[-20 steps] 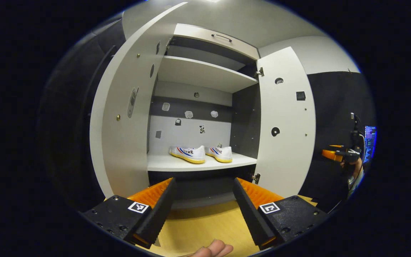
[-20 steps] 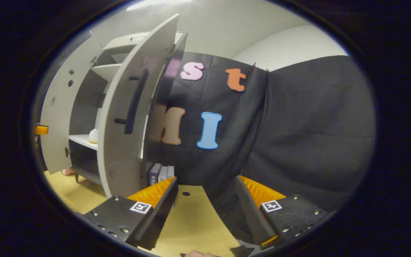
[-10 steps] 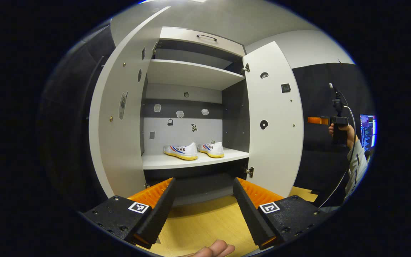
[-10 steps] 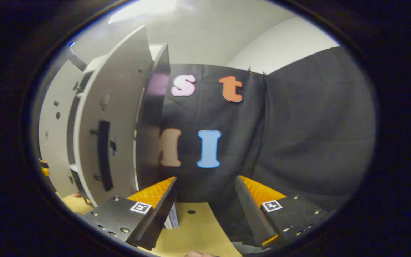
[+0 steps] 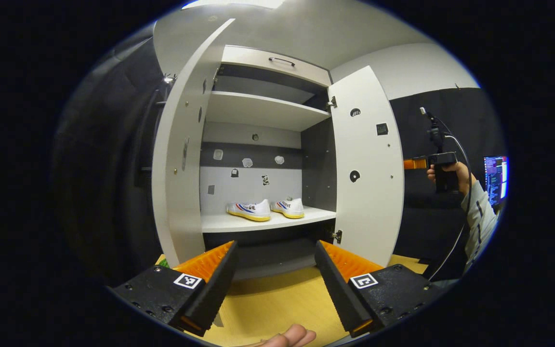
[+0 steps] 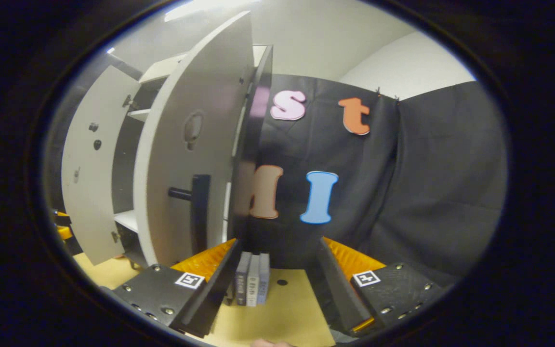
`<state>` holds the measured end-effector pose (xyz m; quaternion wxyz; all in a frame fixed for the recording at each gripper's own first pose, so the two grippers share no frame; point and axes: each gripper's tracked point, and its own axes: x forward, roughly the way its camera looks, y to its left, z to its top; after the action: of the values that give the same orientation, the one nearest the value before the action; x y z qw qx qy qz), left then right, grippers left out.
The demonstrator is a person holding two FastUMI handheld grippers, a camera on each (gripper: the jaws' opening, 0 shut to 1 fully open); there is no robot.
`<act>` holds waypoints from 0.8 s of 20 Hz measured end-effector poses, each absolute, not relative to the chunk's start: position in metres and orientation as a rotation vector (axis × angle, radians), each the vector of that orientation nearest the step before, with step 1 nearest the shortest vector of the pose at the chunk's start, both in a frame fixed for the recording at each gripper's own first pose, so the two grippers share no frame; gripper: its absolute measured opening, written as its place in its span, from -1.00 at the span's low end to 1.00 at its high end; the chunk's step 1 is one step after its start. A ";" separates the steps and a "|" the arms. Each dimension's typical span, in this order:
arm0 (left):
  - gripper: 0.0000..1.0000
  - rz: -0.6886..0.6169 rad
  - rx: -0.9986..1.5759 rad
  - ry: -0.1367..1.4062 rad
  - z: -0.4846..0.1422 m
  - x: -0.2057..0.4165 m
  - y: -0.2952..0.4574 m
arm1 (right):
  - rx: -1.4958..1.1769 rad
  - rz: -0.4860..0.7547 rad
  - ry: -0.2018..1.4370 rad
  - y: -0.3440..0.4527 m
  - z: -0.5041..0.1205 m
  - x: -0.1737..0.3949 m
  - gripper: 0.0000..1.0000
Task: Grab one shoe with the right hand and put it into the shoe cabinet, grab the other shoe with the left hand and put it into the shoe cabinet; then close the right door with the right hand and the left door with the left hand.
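- Left gripper (image 5: 273,270): jaws wide apart, nothing between them, held back from the shoe cabinet (image 5: 263,108).
- Two shoes (image 5: 265,209) side by side on the lower shelf, at 12 o'clock beyond the left fingers, well apart from them.
- Both doors stand open: left door (image 5: 181,159), right door (image 5: 366,164).
- Right gripper (image 6: 273,270): jaws wide, empty; right door's black handle (image 6: 199,212) at 11 o'clock, near, not touching.
- Small books (image 6: 252,278) upright on the floor between its fingers.
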<state>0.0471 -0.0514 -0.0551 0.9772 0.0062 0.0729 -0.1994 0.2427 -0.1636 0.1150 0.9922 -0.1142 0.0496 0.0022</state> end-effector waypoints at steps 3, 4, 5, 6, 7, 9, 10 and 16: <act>0.92 -0.390 -0.016 0.120 -0.046 0.042 -0.037 | -0.275 -0.029 0.071 -0.150 0.123 0.232 0.56; 0.92 -0.388 -0.024 0.111 -0.044 0.041 -0.032 | -0.289 -0.046 0.066 -0.147 0.125 0.231 0.56; 0.92 -0.382 -0.034 0.103 -0.041 0.041 -0.027 | -0.295 -0.065 0.072 -0.147 0.124 0.230 0.49; 0.92 -0.379 -0.042 0.101 -0.041 0.041 -0.022 | -0.294 -0.084 0.074 -0.148 0.124 0.228 0.55; 0.92 -0.378 -0.048 0.102 -0.041 0.041 -0.019 | -0.286 -0.099 0.075 -0.147 0.125 0.227 0.56; 0.92 -0.370 -0.058 0.112 -0.044 0.041 -0.010 | -0.272 -0.109 0.081 -0.144 0.123 0.226 0.56; 0.93 -0.368 -0.065 0.117 -0.046 0.042 -0.006 | -0.262 -0.104 0.085 -0.141 0.122 0.226 0.55; 0.93 -0.328 -0.101 0.159 -0.055 0.042 0.023 | -0.140 0.005 0.088 -0.082 0.108 0.230 0.52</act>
<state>0.0425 0.0230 -0.0552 0.9822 -0.0500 0.0790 -0.1631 0.2305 -0.0824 0.1079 0.9966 -0.0700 0.0439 0.0025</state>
